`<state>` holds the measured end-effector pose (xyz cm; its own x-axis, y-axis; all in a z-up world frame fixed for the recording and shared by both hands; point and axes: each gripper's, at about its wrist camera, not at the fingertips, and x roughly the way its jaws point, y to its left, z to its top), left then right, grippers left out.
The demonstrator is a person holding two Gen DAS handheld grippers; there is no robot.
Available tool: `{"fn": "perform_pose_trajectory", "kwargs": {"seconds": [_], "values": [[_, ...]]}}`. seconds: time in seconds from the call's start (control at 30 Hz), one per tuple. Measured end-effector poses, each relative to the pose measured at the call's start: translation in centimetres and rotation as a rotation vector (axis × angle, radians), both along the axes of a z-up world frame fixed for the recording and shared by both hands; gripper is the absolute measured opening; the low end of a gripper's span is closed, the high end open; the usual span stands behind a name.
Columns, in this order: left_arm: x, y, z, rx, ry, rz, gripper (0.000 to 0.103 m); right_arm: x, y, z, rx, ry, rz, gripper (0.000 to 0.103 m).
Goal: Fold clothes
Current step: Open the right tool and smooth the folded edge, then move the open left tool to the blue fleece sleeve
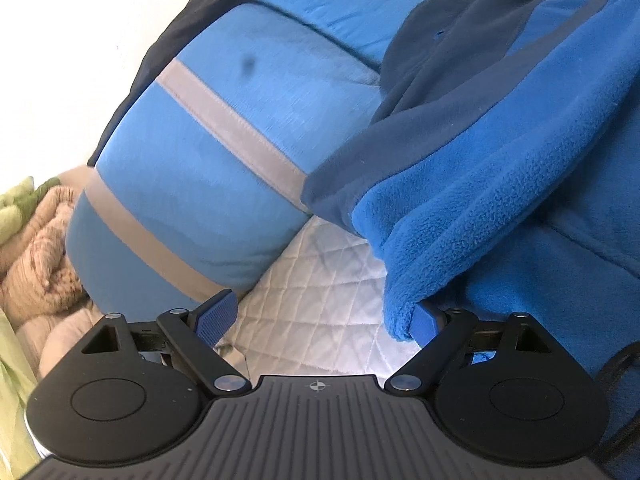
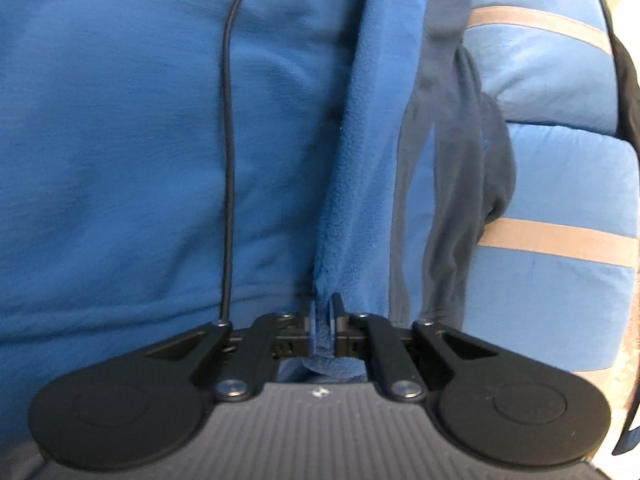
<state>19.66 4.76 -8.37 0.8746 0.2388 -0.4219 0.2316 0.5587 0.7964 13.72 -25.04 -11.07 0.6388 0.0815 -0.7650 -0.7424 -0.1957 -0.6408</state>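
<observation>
Fingers of right gripper (image 2: 323, 320) are clamped on a fold of blue fleece garment (image 2: 352, 168), its ridge running away lengthwise; left gripper (image 1: 320, 316) is held spread, nothing pinched.

The blue fleece garment (image 1: 500, 184) is a fuzzy, matt cloth with a darker smooth trim. The striped cushions (image 1: 208, 152) look like soft, short-napped fabric. The white cover (image 1: 320, 280) is quilted cloth with a light sheen. The left gripper (image 1: 320, 320) is matt black plastic, probably, with shiny metal rivets and ribbed blue pads.
</observation>
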Motion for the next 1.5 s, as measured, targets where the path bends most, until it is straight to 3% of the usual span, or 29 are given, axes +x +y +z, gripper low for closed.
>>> {"fn": "perform_pose_trajectory", "kwargs": {"seconds": [0.1, 0.27, 0.33, 0.37, 0.4, 0.5, 0.6, 0.73, 0.9, 0.97, 1.1, 1.23, 1.37, 1.5], "values": [[0.4, 0.1, -0.4, 0.042, 0.013, 0.013, 0.089, 0.2, 0.2, 0.2, 0.051, 0.082, -0.042, 0.006], [1.0, 0.6, -0.5, 0.022, 0.038, 0.051, 0.090, 1.6, 0.4, 0.2, 0.173, 0.219, -0.156, 0.006], [1.1, 0.5, -0.8, 0.023, 0.040, 0.060, 0.090, 2.4, 0.1, 0.6, 0.231, 0.261, -0.207, 0.013], [1.1, 0.4, -0.9, 0.024, 0.036, 0.062, 0.090, 2.6, -0.2, 1.0, 0.267, 0.280, -0.227, 0.034], [1.1, 0.4, -1.0, 0.023, 0.033, 0.064, 0.090, 2.9, -0.6, 1.6, 0.304, 0.298, -0.237, 0.046], [1.1, 0.5, -1.1, 0.018, 0.026, 0.066, 0.090, 3.6, -2.1, 4.1, 0.421, 0.348, -0.252, 0.064], [1.1, 0.5, -1.0, 0.007, 0.025, 0.068, 0.090, 5.8, -3.8, 6.4, 0.570, 0.342, -0.335, 0.061], [1.1, 0.5, -1.1, -0.005, 0.023, 0.078, 0.090, 9.4, -4.9, 6.4, 0.697, 0.324, -0.462, 0.052], [1.0, 0.5, -0.9, -0.017, 0.023, 0.078, 0.090, 11.6, -5.6, 2.5, 0.621, 0.361, -0.559, 0.041], [1.0, 0.5, -0.8, -0.026, 0.022, 0.077, 0.090, 11.8, -6.4, 0.9, 0.589, 0.402, -0.609, 0.041], [1.0, 0.5, -0.9, -0.026, 0.024, 0.078, 0.090, 12.5, -7.8, 0.7, 0.671, 0.480, -0.723, 0.042], [0.7, 0.5, -0.6, -0.040, 0.017, 0.082, 0.089, 11.2, -6.9, 1.0, 0.630, 0.438, -0.680, 0.045], [0.1, 0.6, -0.2, -0.058, 0.008, 0.071, 0.089, 10.1, -5.8, 2.3, 0.588, 0.342, -0.601, 0.059], [-0.7, 0.8, 0.4, -0.085, 0.000, 0.053, 0.089, 9.4, -5.7, 3.9, 0.611, 0.311, -0.544, 0.072]]}}
